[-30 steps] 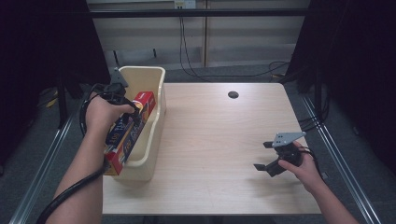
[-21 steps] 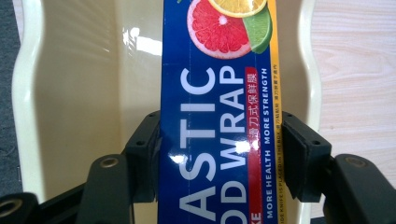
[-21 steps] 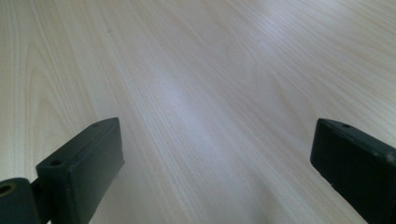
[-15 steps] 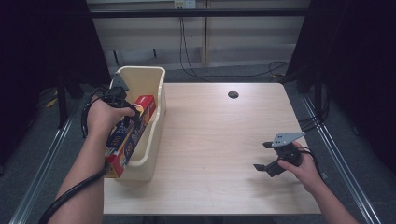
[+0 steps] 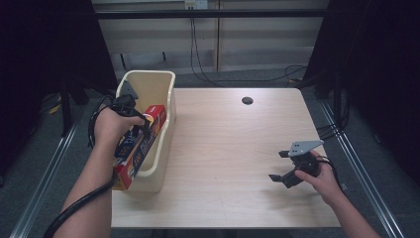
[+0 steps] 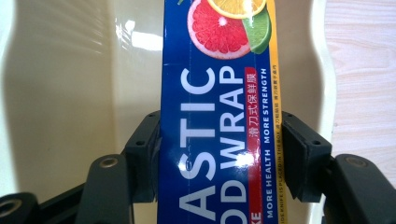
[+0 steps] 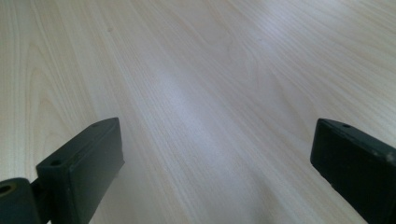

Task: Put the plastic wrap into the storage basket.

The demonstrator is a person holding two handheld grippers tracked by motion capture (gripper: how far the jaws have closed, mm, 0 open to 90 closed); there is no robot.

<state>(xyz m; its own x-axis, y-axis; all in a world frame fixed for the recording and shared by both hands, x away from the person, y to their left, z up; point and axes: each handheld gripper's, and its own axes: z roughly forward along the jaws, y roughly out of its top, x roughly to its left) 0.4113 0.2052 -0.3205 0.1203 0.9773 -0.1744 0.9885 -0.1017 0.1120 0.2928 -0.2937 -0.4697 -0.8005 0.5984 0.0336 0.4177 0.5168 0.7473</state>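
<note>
My left gripper (image 5: 141,124) clamps the plastic wrap box (image 5: 136,148), which leans half inside the cream bin (image 5: 163,148) at the table's (image 5: 223,148) left edge. I should lower it squarely, clear of the rim. My right gripper (image 5: 282,166) hangs open, empty.

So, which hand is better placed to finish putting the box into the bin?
Left. The left gripper already clamps the box over the bin. The right gripper is open, far away over the table.

table (image 5: 228,163): light wood | left edge: cream bin (image 5: 163,148)
</note>
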